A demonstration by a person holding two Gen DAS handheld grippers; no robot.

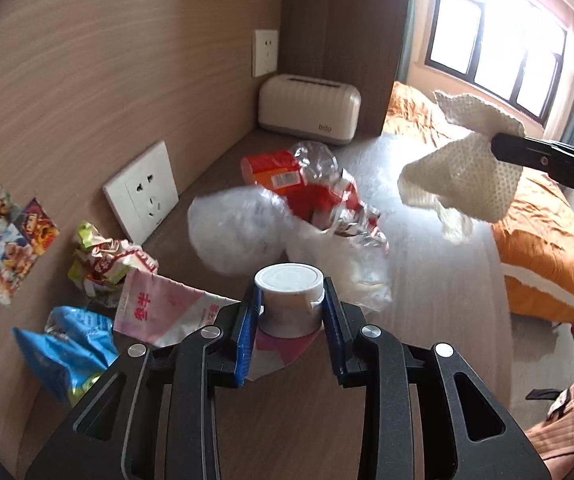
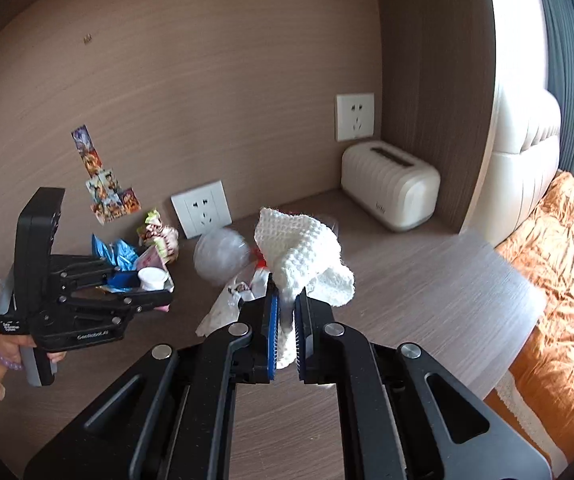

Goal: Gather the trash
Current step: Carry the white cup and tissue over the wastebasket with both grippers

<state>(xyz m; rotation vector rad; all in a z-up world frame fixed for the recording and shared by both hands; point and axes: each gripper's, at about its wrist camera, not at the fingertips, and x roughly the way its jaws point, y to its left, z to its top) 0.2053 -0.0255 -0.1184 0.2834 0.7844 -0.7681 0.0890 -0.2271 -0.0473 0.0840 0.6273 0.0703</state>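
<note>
My left gripper (image 1: 290,294) is shut on a small white-lidded cup (image 1: 289,300) and holds it above the desk; it also shows in the right wrist view (image 2: 153,279). My right gripper (image 2: 285,300) is shut on a white waffle-textured paper towel (image 2: 301,256), held in the air; the towel shows in the left wrist view (image 1: 463,178). A clear plastic bag (image 1: 239,234) with red wrappers (image 1: 283,178) lies on the desk beyond the cup. A pink-white packet (image 1: 163,308), a green-red wrapper (image 1: 105,260) and a blue bag (image 1: 67,344) lie by the wall.
A cream tissue box (image 1: 309,108) stands in the back corner under a wall socket (image 1: 265,52). Another socket (image 1: 143,192) and stickers (image 1: 3,228) are on the wood wall. A bed with an orange quilt (image 1: 543,248) lies to the right of the desk (image 2: 427,280).
</note>
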